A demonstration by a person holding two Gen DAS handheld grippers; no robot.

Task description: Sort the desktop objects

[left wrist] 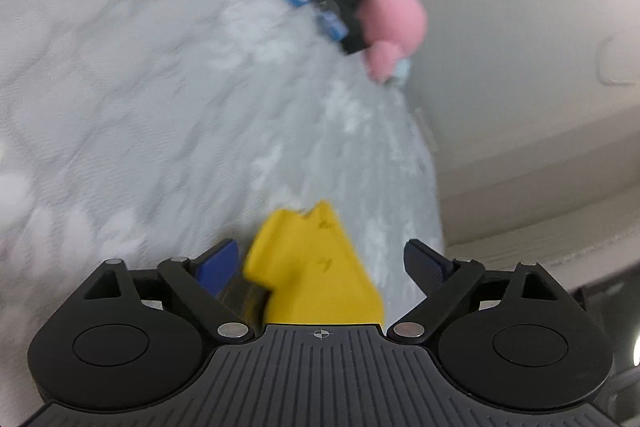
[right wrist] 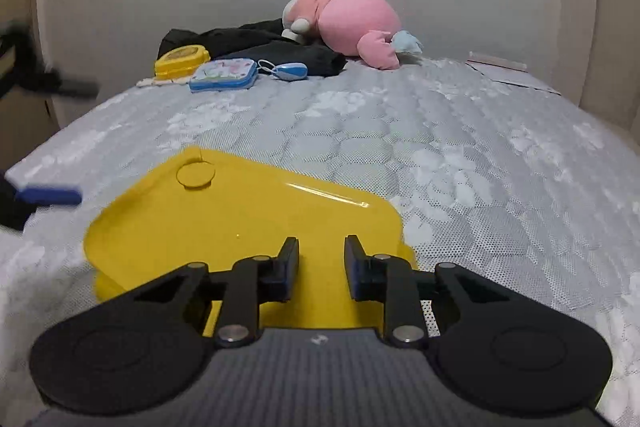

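A yellow plastic tray (right wrist: 240,215) lies on the grey patterned mattress (right wrist: 440,155) right in front of my right gripper (right wrist: 321,267), which hovers over its near edge, open and empty. In the blurred, tilted left wrist view my left gripper (left wrist: 320,259) is wide open, with a yellow object (left wrist: 312,267) between its fingers; I cannot tell if they touch it. One blue fingertip (right wrist: 48,195) of the left gripper shows at the left edge of the right wrist view.
At the far end lie a yellow toy case (right wrist: 182,61), a blue toy tablet (right wrist: 224,75), a blue mouse-shaped toy (right wrist: 290,71), black clothing (right wrist: 256,43) and a pink plush (right wrist: 352,23). Flat papers (right wrist: 504,71) sit far right. The wall stands behind.
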